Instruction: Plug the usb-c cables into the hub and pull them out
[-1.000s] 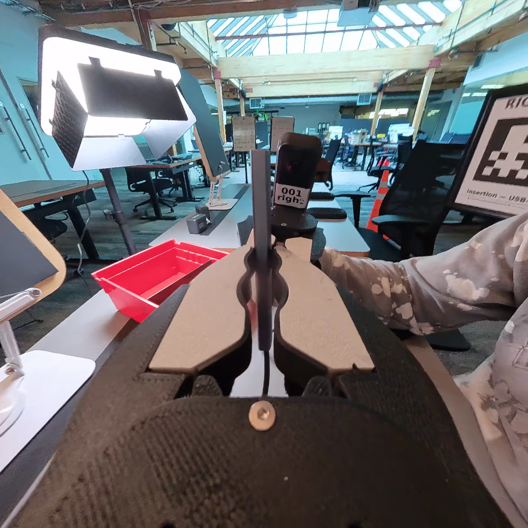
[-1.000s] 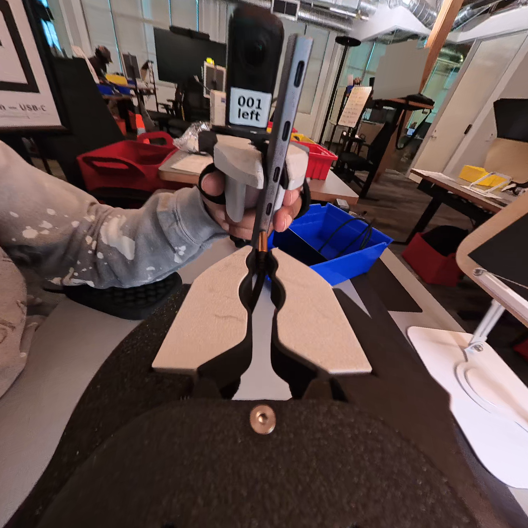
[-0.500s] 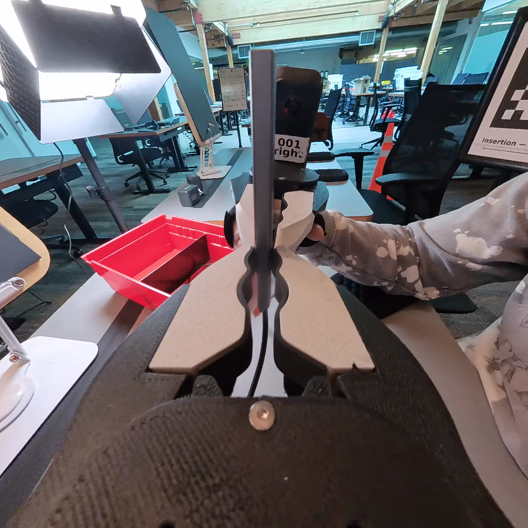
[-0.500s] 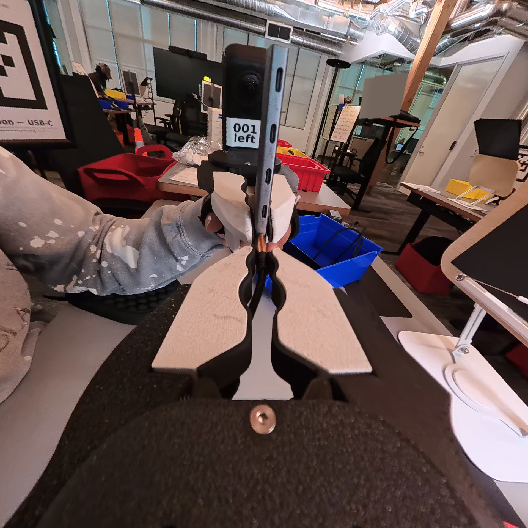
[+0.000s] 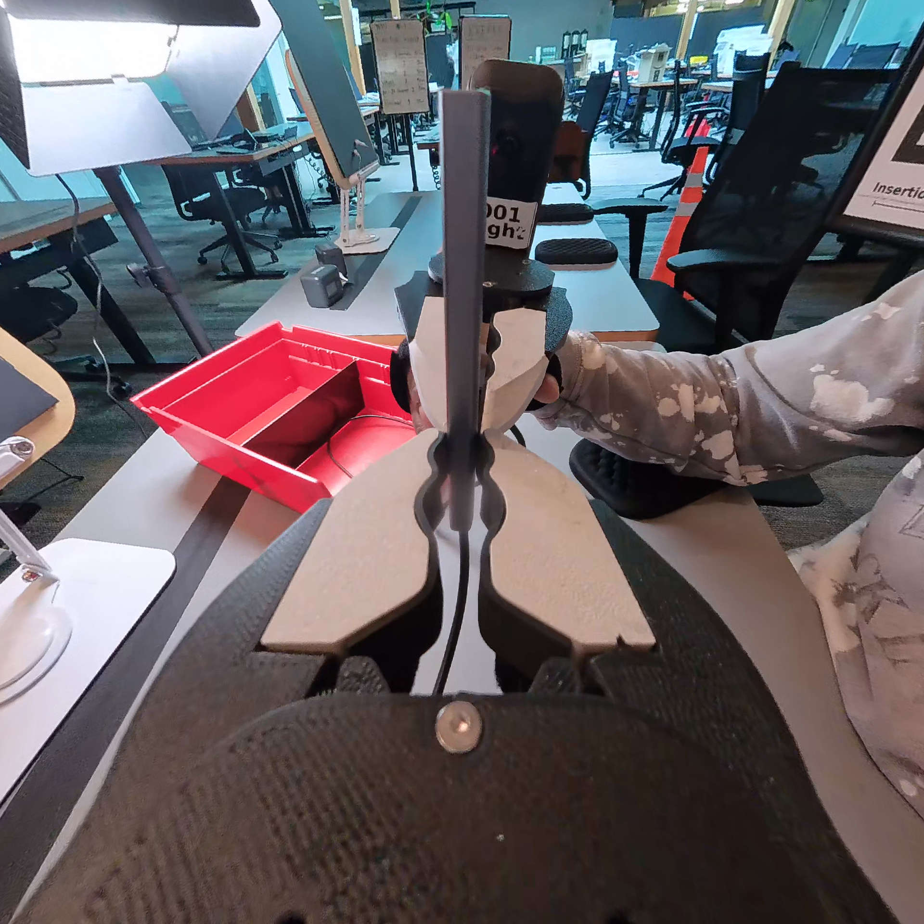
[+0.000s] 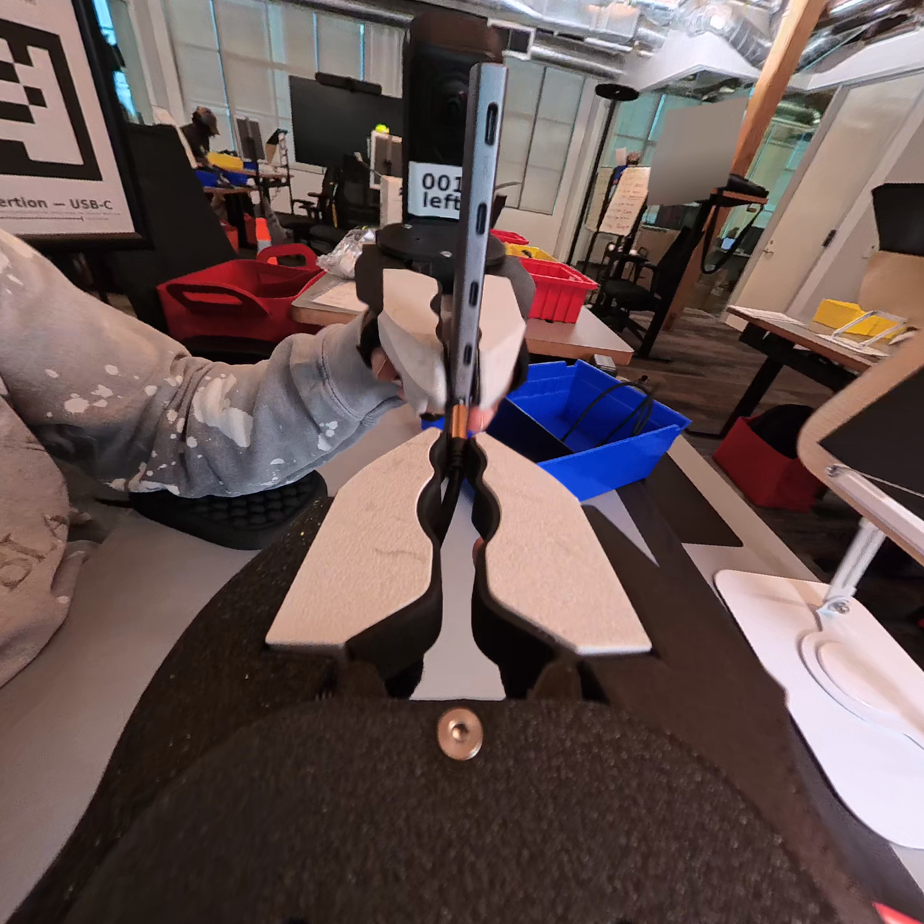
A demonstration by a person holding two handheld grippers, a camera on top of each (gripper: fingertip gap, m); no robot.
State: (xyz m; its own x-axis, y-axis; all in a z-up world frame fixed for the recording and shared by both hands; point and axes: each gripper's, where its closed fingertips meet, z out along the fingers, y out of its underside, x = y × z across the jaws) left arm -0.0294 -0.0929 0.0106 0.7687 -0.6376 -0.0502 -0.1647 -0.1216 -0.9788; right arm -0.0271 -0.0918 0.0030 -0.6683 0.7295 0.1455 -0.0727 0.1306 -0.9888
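Note:
My left gripper [image 5: 457, 450] is shut on the grey hub [image 5: 462, 300] and holds it upright above the table. The hub's own black cable [image 5: 457, 590] hangs down between the fingers. The hub also shows in the right wrist view [image 6: 480, 225], with several ports along its edge. My right gripper [image 6: 457, 445] is shut on a black usb-c cable plug with a copper collar [image 6: 458, 424]. The plug's tip meets the hub's lower end; how deep it sits is hidden. The grippers face each other, the right one [image 5: 480, 380] just behind the hub.
A red bin [image 5: 260, 400] with a black cable in it stands on the table at the left. A blue bin [image 6: 590, 430] holds black cables. A black wrist pad [image 5: 640, 480] lies under a grey sleeve [image 5: 725, 400]. White stand bases [image 5: 75, 600] [image 6: 850, 675] flank the table. Only a small space, under 4 cm, lies between the two pairs of fingers.
Both views have tipped downward, so more of the table and bins shows. The hub has turned from tilted to nearly upright, and the grippers have come closer together. Both stay shut.

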